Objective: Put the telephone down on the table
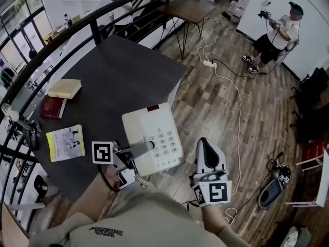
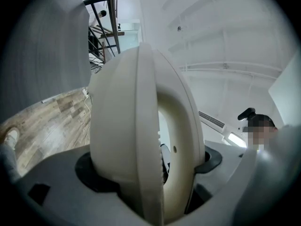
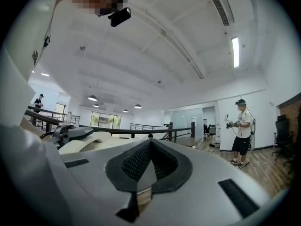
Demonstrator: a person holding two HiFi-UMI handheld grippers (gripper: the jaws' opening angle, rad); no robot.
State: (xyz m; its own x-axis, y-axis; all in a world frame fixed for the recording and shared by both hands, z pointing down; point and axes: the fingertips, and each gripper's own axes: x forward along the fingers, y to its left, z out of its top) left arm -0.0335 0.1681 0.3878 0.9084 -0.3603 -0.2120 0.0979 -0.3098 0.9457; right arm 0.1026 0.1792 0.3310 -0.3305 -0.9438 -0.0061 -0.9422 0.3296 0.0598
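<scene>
Head view shows the telephone (image 1: 154, 133) over the near right corner of the dark table (image 1: 118, 76). Its keypad faces up and its long axis runs away from the person, tilted a little to the right. Part of its near edge seems to overhang the wooden floor (image 1: 216, 102). I cannot tell whether its base already touches the tabletop.

The left gripper (image 1: 144, 148) reaches in from the near left, and its own view shows the jaws clamped on a rounded white part of the phone. Whether that part is the handset or the body's edge is unclear. A coiled cord (image 1: 140, 179) hangs below the near edge.

The right gripper (image 1: 204, 147) is empty, with its pads pressed together. It stands just beside the phone's right side, out over the floor.

Bare tabletop lies ahead and to the left of the phone, so setting it down probably calls for the left gripper to carry it that way. 3 books (image 1: 65, 143) lie well apart at the left edge.
</scene>
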